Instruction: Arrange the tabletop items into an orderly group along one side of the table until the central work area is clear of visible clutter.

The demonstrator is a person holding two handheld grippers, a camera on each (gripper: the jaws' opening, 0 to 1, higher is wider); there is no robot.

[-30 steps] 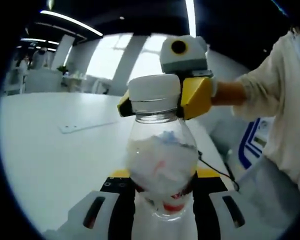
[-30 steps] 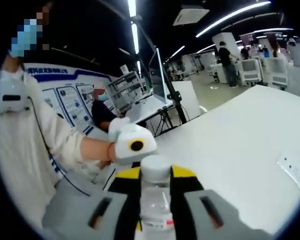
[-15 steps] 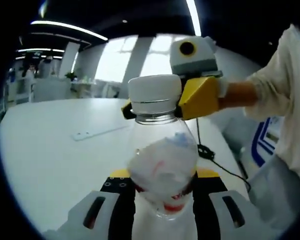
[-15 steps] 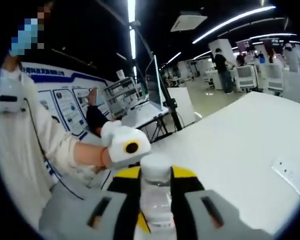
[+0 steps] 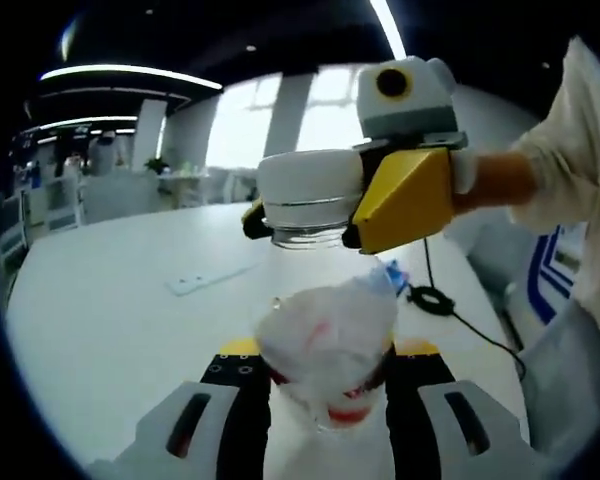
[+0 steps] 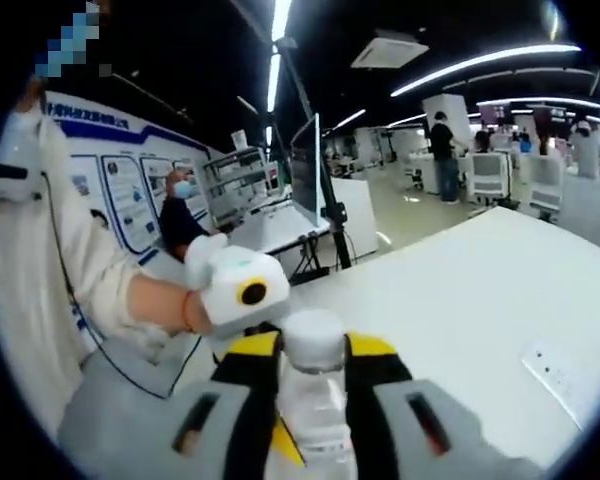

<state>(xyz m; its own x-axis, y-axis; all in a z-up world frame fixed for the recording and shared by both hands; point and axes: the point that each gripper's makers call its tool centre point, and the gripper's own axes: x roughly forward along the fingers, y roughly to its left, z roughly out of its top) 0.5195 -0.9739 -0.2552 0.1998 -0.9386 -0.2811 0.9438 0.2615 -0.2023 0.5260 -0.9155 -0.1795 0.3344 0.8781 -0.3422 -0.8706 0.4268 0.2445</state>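
A clear plastic bottle [image 5: 325, 350] stands upright above the white tabletop [image 5: 120, 320], with crumpled white paper [image 5: 325, 335] stuffed inside, a red band low on its body, and a white cap [image 5: 310, 185] on top

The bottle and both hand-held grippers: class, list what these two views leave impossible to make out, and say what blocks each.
- Bottle base, left gripper view: cut off by the bottom edge between the left hand-held gripper jaws.
- Cap seal, left gripper view: right hand-held gripper covers the neck sides; screwed or loose, unclear.
- White stuffing: too blurred to identify.
- Flat white item on the table, right gripper view: too small to name.
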